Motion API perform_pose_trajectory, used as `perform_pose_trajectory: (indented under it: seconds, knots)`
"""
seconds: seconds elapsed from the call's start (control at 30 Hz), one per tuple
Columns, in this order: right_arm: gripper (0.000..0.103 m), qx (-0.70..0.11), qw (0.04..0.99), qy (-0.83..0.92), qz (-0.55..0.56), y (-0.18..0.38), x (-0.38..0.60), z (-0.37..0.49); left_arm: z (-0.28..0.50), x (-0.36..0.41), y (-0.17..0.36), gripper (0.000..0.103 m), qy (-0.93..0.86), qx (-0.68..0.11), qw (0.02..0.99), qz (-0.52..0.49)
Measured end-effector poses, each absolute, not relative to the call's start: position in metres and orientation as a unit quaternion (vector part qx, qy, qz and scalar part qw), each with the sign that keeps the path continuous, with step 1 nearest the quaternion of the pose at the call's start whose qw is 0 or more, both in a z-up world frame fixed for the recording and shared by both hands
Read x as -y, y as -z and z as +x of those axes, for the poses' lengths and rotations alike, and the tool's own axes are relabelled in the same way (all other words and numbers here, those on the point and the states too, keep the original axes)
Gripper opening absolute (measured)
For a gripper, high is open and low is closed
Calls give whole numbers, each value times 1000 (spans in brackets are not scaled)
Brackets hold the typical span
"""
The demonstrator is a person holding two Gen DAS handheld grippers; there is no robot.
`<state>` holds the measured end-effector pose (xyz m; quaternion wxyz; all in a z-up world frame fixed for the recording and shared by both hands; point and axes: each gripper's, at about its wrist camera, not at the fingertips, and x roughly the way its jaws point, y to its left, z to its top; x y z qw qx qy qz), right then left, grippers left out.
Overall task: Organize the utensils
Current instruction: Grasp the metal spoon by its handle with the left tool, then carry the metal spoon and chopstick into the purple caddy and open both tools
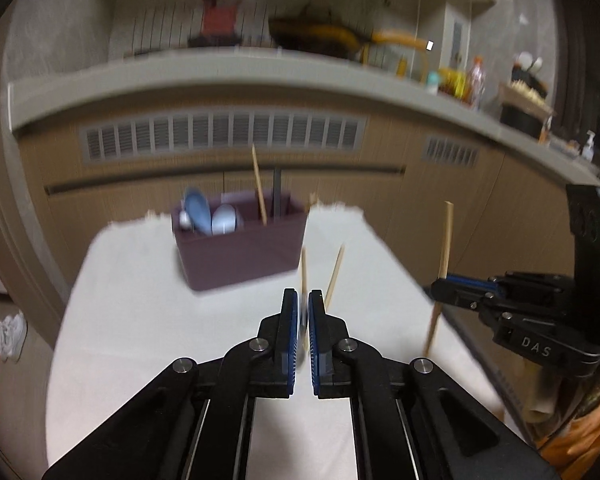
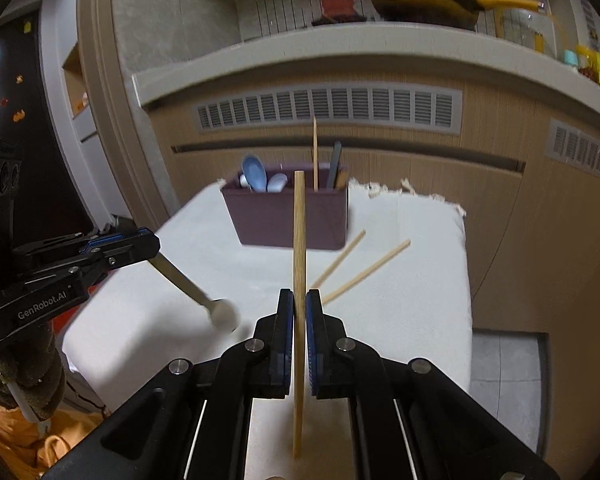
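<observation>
Left side: left gripper (image 2: pixel 156 244) clamped narrow on the pale handle of a long spoon with a white rounded bowl (image 2: pixel 192 288), bowl hanging low over the near-left part of the white-cloth-covered bench (image 2: pixel 420 280). Looks clear of the cloth, but too blurred to be sure.

Far edge, middle: dark plum rectangular plastic holder (image 2: pixel 260 220), upright. In its left end, a blue spoon (image 2: pixel 254 174) and a white spoon (image 2: pixel 277 182), bowls up. In its right end, a thin wooden chopstick (image 2: pixel 315 152) and a dark grey flat utensil (image 2: pixel 335 164). Cannot tell if a divider splits the two ends.

Right of centre: two loose wooden chopsticks (image 2: pixel 340 256) flat on the cloth, near the holder's front right corner, angled and close together.

Right side: right gripper (image 2: pixel 300 294) closed tight around a thicker light-wood chopstick (image 2: pixel 299 240), gripped about mid-length and standing near vertical.

Step, judged: carrying both pieces to the holder.
- Sort by type: spoon to the left end with the other spoons, chopstick to the right end with the sticks.
- Lift the spoon bowl above the holder's rim before crossing, since the low bowl could knock the box.
- Tip the spoon more upright first and lower it handle-down, to match the ones inside.
- Lower the chopstick straight down, clear of the standing stick.
- Go one gripper at a time, as the holder mouth is small.
- Release only once the tip is inside, not above the rim.
- Pass over the loose pair without brushing it.
</observation>
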<state>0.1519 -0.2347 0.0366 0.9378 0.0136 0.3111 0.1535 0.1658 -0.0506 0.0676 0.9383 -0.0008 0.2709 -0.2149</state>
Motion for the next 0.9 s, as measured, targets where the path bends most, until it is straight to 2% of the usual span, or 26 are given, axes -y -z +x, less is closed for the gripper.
perform_pose_trajectory:
  seconds: [0.13, 0.23, 0.37, 0.47, 0.57, 0.6, 0.7, 0.73, 0.9]
  knots:
    - [6, -264, 953, -148, 16, -73, 234, 152, 164, 49, -107, 3, 211, -218, 953, 14]
    - [6, -215, 967, -136, 14, -121, 234, 168, 182, 47, -142, 3, 201, -186, 962, 19]
    - [6, -188, 975, -116, 18, -157, 239, 191, 208, 37, -156, 4, 212, -207, 955, 11]
    - [6, -191, 976, -107, 15, -159, 244, 197, 220, 40, -127, 6, 214, -258, 942, 33]
    - [6, -209, 972, -103, 19, -145, 249, 202, 232, 48, -73, 10, 211, -337, 917, 40]
    - [6, -220, 970, -104, 21, -139, 250, 203, 237, 52, -54, 17, 215, -367, 904, 38]
    - [6, -239, 965, -104, 17, -121, 252, 202, 245, 64, 4, 46, 225, -438, 870, 34]
    - [6, -246, 963, -106, 14, -115, 251, 200, 245, 68, 15, 49, 227, -447, 864, 34]
    - [6, -267, 956, -120, -1, -93, 244, 192, 254, 81, 52, 49, 201, -464, 861, 52]
